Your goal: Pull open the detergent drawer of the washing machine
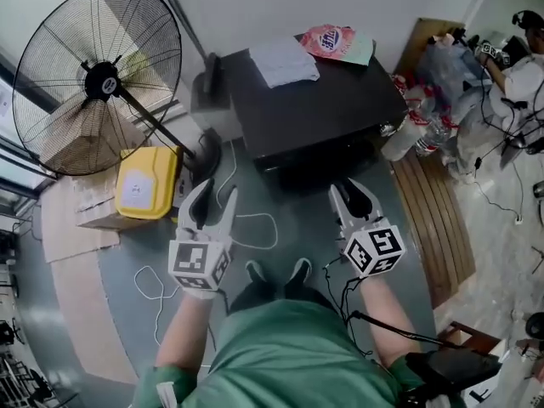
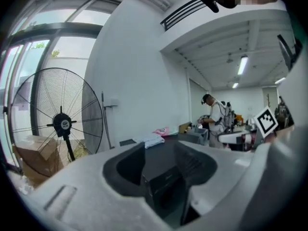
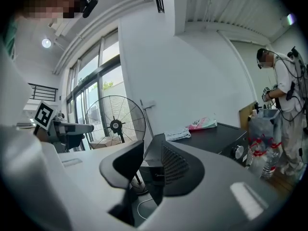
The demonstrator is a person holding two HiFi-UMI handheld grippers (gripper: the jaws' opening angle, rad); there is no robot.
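Room: white wall, grey floor; a pedestal fan stands at the left, with a yellow container near its base.
Washing machine: dark, against the wall, ahead of both grippers; a white cloth lies on top.
Detergent drawer: on the shadowed front, not made out.
Left gripper: jaws wide apart, empty.
Right gripper: jaws narrowly apart, empty.

Standing fan, yellow case, folded cloth
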